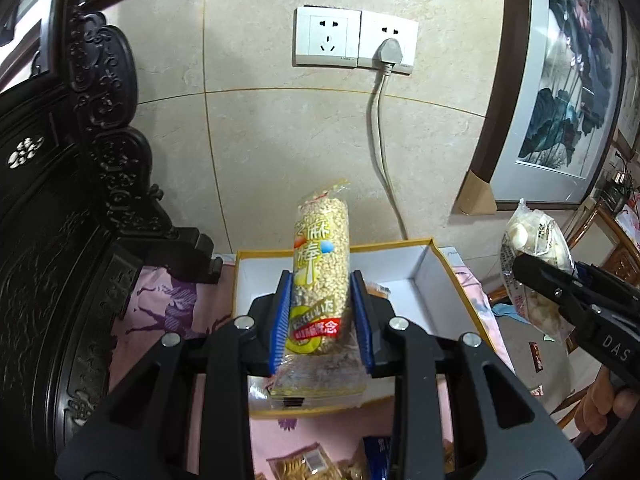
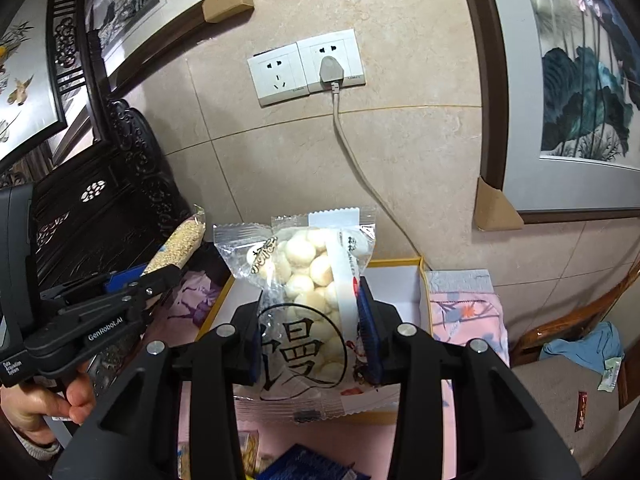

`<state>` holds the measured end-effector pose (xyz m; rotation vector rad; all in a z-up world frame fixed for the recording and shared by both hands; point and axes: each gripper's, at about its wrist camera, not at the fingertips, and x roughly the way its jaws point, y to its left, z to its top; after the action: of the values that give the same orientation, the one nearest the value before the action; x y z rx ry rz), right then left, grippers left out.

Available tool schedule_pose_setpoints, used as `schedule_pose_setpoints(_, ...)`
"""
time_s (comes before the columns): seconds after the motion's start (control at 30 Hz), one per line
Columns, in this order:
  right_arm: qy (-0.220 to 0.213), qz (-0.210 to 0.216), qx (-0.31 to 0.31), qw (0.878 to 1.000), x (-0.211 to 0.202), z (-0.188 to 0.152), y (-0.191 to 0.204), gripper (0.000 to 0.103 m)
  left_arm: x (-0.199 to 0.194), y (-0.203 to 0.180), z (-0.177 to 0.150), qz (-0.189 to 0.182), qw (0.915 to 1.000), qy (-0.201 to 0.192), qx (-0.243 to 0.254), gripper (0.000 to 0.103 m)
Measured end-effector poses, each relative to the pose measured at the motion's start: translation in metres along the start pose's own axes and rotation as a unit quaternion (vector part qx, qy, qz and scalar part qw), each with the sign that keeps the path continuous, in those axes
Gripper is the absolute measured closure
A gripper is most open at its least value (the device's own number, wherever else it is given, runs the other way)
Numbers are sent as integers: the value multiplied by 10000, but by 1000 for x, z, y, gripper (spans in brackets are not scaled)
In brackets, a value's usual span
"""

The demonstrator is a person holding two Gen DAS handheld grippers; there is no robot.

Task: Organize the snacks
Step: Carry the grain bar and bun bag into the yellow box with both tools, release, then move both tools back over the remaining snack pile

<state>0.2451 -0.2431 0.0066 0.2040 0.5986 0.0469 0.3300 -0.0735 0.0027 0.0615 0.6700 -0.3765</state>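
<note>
Left wrist view: a puffed-grain roll is being squeezed snugly by the left gripper above the white box. Over on the right gripper, a bag of white balls is being pinched, jaws barely apart.

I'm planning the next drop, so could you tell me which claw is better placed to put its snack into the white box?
Probably the left claw: its rice stick pack sits directly above the white box, while the right claw holds its bun bag beside it.
</note>
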Motion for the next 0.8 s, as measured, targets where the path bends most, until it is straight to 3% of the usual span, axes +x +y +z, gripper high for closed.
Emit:
schedule_pose_setpoints(0.2, 29, -30, -43, 10000, 22, 6, -3, 64, 25, -1, 11, 40, 10000, 44, 51, 74)
schedule_pose_setpoints(0.23, 39, -34, -38, 10000, 25, 7, -4, 63, 27, -2, 13, 96, 9999, 32, 62, 70)
schedule_pose_setpoints(0.27, 56, -44, -11, 10000, 29, 8, -5, 62, 27, -3, 14, 203, 9998, -23, 62, 37)
schedule_pose_setpoints(0.3, 99, -75, 36, 9999, 31, 10, -6, 58, 26, -3, 16, 341, 9994, -97, 53, 17)
schedule_pose_setpoints(0.33, 156, -112, 114, 9998, 32, 11, -7, 42, 20, -3, 17, 606, 9977, -319, 18, 2)
schedule_pose_setpoints(0.37, 149, -141, 221, 9995, 31, 12, -10, 35, 12, -3, 18, 727, 9957, -575, 14, 2)
schedule_pose_setpoints(0.5, 3, -117, 326, 9994, 20, 14, -16, 34, -2, 1, 19, 600, 9957, -709, -46, 2)
schedule_pose_setpoints(0.8, 231, -26, -211, 9995, -8, -22, -10, 34, -30, 18, -10, 488, 9965, -551, -393, 2)
